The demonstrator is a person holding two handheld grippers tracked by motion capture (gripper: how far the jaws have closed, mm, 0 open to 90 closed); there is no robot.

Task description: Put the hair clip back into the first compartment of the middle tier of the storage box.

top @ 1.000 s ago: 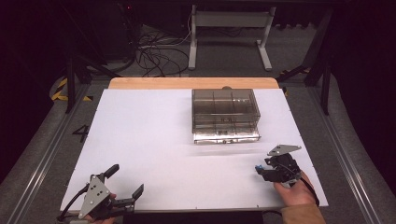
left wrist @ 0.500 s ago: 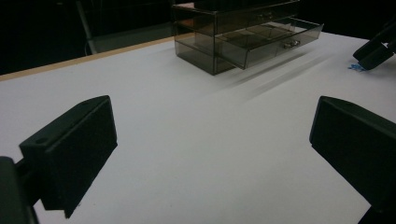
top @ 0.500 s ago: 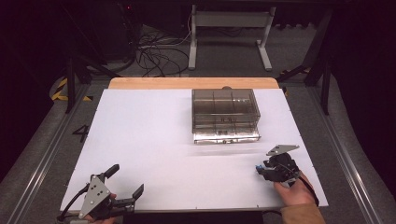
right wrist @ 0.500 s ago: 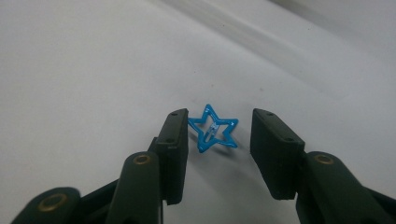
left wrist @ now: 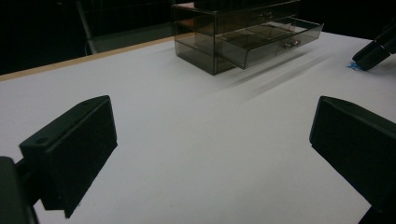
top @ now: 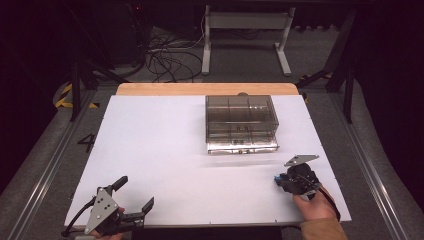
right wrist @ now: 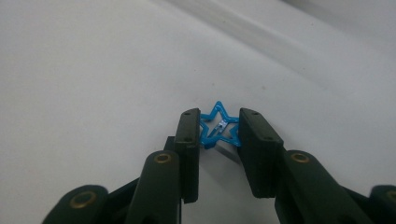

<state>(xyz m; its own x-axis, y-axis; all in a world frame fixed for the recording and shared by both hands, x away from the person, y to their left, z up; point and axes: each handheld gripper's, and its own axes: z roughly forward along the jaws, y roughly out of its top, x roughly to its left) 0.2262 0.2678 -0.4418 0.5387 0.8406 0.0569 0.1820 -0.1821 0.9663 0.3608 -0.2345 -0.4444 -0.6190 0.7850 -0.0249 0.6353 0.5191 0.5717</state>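
high view: a white table top [top: 165, 150] with a wooden strip along its far edge carries a smoky clear drawer box [top: 241, 120] right of centre and towards the far side. the box's long axis runs left to right; its fronts face the person, and the lowest drawer [top: 242, 146] stands pulled out a little towards the near edge.

the right gripper [top: 286, 182], held in a hand [top: 312, 207] near the table's near right corner, points down and towards the left, its tip at the surface. right gripper view: the two black jaws stand close together on either side of a small blue star-shaped clip [right wrist: 218, 129], pinching it; one star point aims away from the camera, the clip lies flat on or just above the white surface, and a thin metal tongue shows at its middle. in the left gripper view the same clip [left wrist: 353, 66] appears as a blue speck under the far gripper's tip.

the left gripper [top: 134, 196] sits at the near left corner, close to the table's near edge, aimed towards the right and far side; its jaws are spread wide with bare surface between them.

open white surface lies between the two grippers and between both and the drawer box; the clip is well apart from the box, nearer the right and near edges.
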